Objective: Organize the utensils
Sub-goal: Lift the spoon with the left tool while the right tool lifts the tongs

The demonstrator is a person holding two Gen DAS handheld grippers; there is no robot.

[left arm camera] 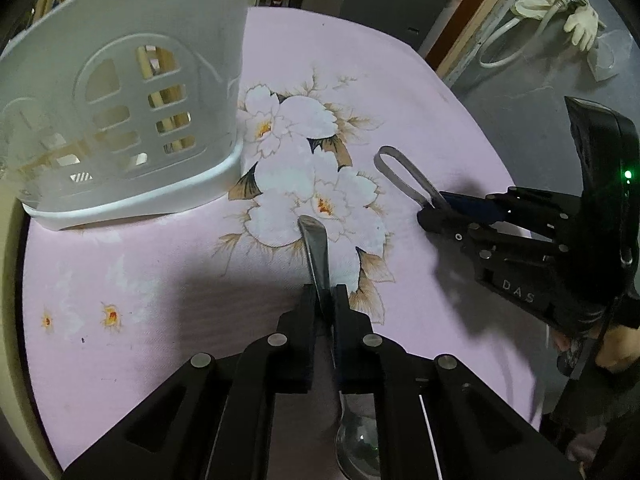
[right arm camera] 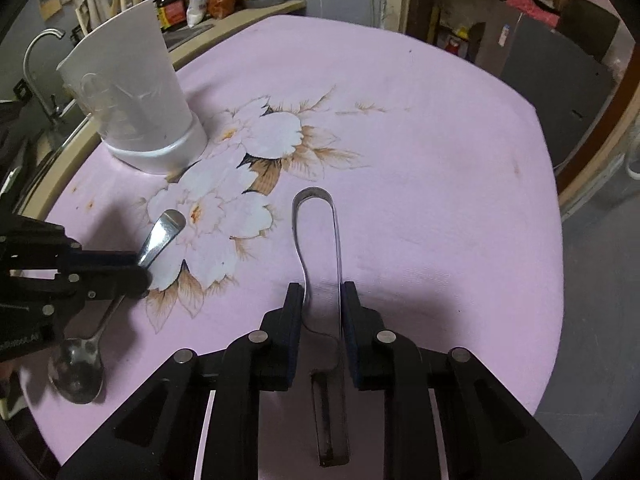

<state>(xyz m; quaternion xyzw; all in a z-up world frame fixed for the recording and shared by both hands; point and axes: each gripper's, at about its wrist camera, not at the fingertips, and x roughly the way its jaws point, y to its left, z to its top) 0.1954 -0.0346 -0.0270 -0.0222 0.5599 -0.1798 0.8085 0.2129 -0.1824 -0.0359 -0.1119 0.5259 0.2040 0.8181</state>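
Left wrist: spoon [left arm camera: 316, 252] between tool [left arm camera: 324, 300] pads.

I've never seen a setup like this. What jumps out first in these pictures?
Two black grippers over a pink flowered tablecloth, each clamped on metal: the left gripper pinches the handle of a spoon, and the right gripper squeezes a pair of tongs whose looped end points away. At the far left stands a tall white utensil holder with cut-out slots.

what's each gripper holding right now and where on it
The left gripper is clamped on the spoon at its handle. The right gripper straddles the metal tongs at mid-length; a firm hold cannot be told.
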